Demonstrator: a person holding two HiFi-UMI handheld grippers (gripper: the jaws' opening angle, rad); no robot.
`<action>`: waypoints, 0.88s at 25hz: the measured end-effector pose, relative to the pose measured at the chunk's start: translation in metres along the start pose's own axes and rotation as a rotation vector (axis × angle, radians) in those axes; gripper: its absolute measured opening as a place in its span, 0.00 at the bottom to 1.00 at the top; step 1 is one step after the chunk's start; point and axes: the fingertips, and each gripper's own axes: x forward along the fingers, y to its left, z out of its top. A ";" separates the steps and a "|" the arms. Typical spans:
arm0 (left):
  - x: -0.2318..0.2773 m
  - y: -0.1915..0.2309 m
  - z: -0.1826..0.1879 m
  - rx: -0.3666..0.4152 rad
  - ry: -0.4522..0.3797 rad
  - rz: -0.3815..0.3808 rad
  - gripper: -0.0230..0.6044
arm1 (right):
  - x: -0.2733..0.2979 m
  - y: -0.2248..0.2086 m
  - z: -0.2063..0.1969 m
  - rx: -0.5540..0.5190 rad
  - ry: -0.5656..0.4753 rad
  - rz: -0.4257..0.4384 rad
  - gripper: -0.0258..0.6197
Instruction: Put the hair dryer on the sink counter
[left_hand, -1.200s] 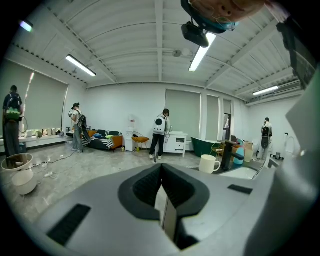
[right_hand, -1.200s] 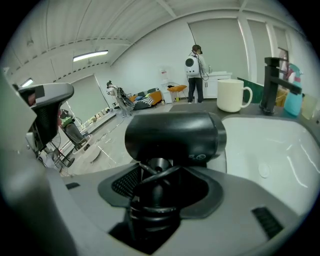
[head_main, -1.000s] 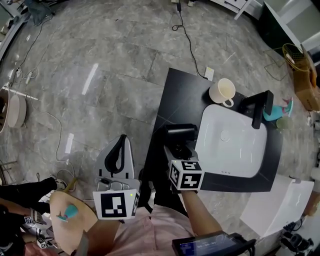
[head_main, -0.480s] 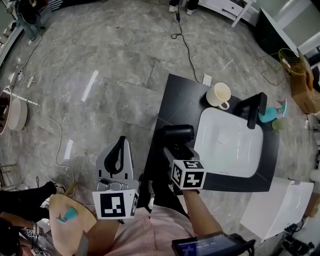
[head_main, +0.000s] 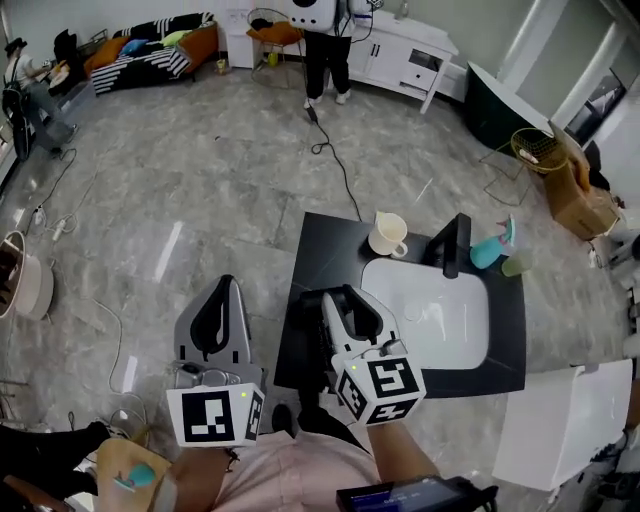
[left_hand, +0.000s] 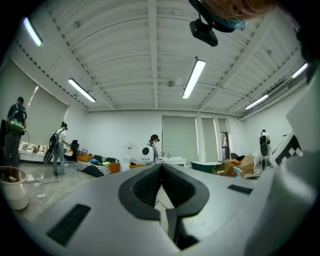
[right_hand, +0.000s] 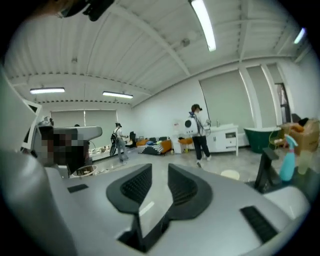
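Observation:
The black hair dryer (head_main: 314, 298) lies on the left part of the black sink counter (head_main: 322, 245), beside the white basin (head_main: 440, 320). My right gripper hides most of it. That right gripper (head_main: 336, 294) hovers above the dryer. It points across the room in its own view (right_hand: 159, 169), and its jaws are closing with a gap and nothing between them. My left gripper (head_main: 225, 282) hangs over the floor to the left of the counter. Its jaw tips meet in its own view (left_hand: 161, 166) and hold nothing.
A cream mug (head_main: 388, 233), a black faucet (head_main: 452, 243), a teal spray bottle (head_main: 490, 248) and a green cup (head_main: 515, 265) stand along the counter's back. A white panel (head_main: 560, 420) sits at the right. A person (head_main: 325, 40) stands beyond, and a cable (head_main: 335, 150) crosses the floor.
The head view has swung up and shows more of the room. My right gripper has risen toward the camera, off the hair dryer, which stays on the counter. The left gripper has hardly moved.

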 end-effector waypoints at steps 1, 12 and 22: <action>-0.001 -0.003 0.013 0.008 -0.031 -0.007 0.05 | -0.006 0.003 0.015 -0.021 -0.042 -0.006 0.15; -0.015 -0.041 0.061 0.045 -0.155 -0.087 0.05 | -0.056 0.009 0.075 -0.140 -0.236 -0.041 0.04; -0.017 -0.053 0.064 0.034 -0.174 -0.111 0.05 | -0.067 0.011 0.084 -0.193 -0.271 -0.041 0.04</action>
